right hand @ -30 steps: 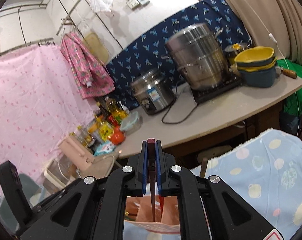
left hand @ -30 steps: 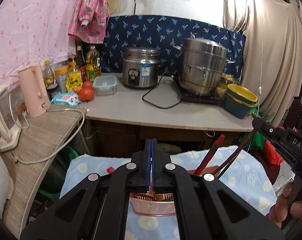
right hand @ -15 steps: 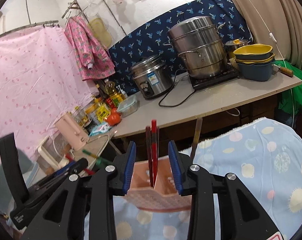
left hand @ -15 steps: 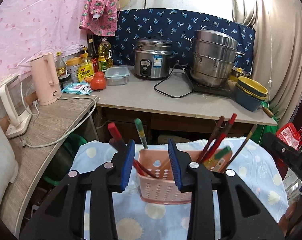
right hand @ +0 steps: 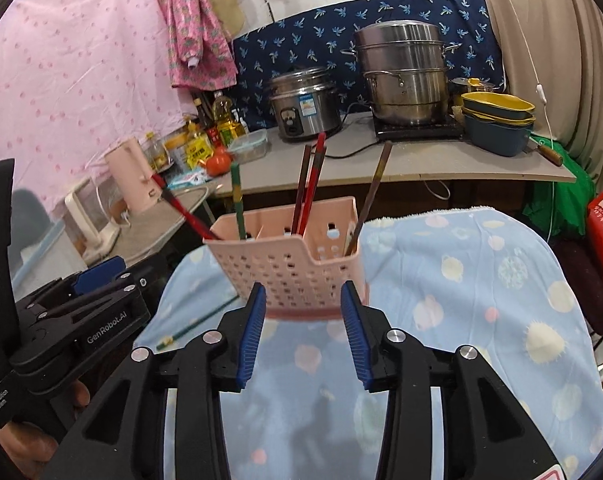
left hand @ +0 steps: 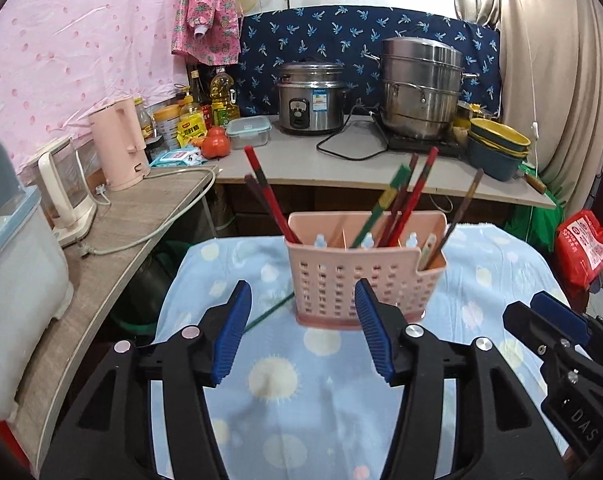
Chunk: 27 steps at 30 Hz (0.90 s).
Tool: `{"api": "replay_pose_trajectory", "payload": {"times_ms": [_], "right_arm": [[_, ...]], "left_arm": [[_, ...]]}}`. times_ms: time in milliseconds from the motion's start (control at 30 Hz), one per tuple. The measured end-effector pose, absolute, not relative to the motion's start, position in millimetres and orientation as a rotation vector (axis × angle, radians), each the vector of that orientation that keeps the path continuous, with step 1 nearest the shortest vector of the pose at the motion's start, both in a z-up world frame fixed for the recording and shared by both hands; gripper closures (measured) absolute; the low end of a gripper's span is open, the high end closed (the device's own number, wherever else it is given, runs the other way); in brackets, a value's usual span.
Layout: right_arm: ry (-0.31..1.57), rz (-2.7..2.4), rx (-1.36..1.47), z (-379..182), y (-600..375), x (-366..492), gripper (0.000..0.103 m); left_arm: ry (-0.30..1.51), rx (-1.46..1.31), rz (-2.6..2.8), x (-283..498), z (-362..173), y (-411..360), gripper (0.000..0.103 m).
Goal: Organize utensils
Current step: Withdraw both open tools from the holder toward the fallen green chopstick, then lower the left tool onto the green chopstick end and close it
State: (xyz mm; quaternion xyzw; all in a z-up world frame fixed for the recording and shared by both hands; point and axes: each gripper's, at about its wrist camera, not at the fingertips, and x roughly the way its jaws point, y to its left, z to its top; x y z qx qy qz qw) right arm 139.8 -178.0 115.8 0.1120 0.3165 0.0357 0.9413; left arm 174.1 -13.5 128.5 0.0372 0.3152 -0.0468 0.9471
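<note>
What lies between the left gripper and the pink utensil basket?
Only bare blue cloth between the left gripper and the pink utensil basket, shown in the left wrist view.

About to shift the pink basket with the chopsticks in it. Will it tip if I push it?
Probably. The basket looks like thin perforated plastic, likely light, and stands tall on soft cloth. The chopsticks lean well above its rim, so it may be top-heavy. Pushing low looks safer.

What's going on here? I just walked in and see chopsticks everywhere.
A person holds tongs in each hand over a cloth-covered table. The left tongs and right tongs have just been opening and are empty. Chopsticks stand in the pink basket. One green chopstick lies on the blue cloth beside it.
</note>
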Motion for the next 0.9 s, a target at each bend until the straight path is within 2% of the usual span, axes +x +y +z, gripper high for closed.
{"api": "replay_pose_trajectory", "payload": {"times_ms": [333, 433, 900], "right_arm": [[0.689, 0.058, 0.201, 97.9, -172.7, 102.5, 0.063], [0.709, 0.059, 0.209, 89.0, -171.2, 96.1, 0.063], [0.779, 0.067, 0.169, 56.9, -153.7, 93.5, 0.063]], "left_arm": [[0.721, 0.036, -0.098, 141.2, 101.3, 3.4, 0.05], [0.732, 0.029, -0.092, 134.3, 94.2, 7.1, 0.045], [0.825, -0.011, -0.046, 138.0, 45.6, 40.8, 0.045]]}}
